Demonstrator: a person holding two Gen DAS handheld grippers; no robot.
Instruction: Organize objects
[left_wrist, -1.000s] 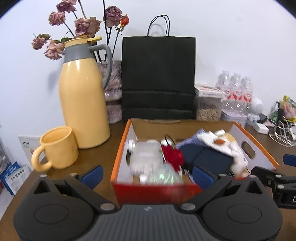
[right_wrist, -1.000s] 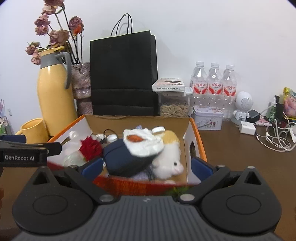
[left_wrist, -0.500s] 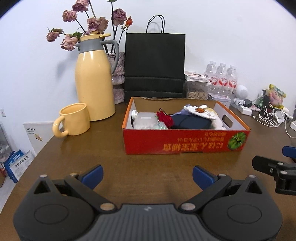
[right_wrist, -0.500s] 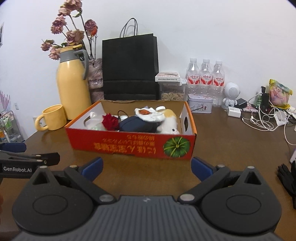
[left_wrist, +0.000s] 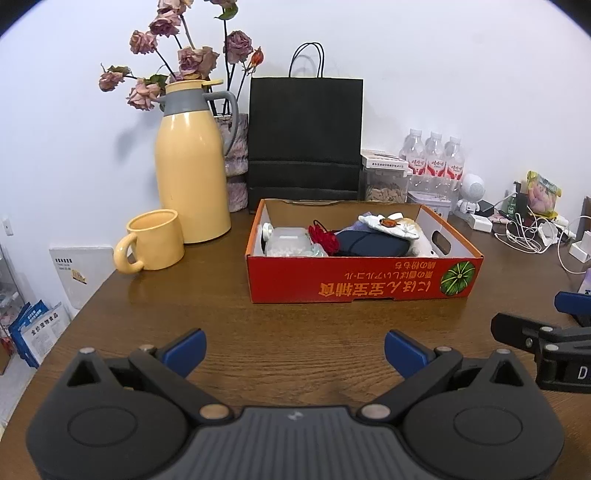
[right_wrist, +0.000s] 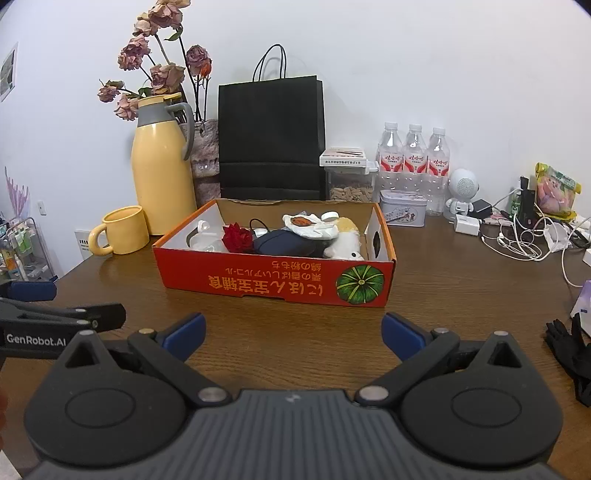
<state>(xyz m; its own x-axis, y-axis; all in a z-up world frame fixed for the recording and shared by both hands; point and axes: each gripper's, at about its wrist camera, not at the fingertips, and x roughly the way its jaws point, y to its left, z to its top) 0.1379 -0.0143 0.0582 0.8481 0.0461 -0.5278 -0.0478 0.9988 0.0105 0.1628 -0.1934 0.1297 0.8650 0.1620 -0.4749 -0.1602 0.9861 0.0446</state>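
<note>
Brown wooden worktop (left_wrist: 295, 332) against a white wall, red cardboard box (right_wrist: 280, 284) in the middle.

The box lies with its long side facing me, long axis left to right, its printing upside down; a red flower (right_wrist: 236, 238), a dark pouch (left_wrist: 369, 242) and a white plush toy (right_wrist: 345, 242) sit inside. My left hand-held gripper (left_wrist: 295, 350) and right hand-held gripper (right_wrist: 291, 334) hover level before the box, both spread wide and empty. Since a second ago both have pulled well back from the box.

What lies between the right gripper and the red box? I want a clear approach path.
Only bare wooden table separates the right gripper from the red box, as the right wrist view shows.
</note>
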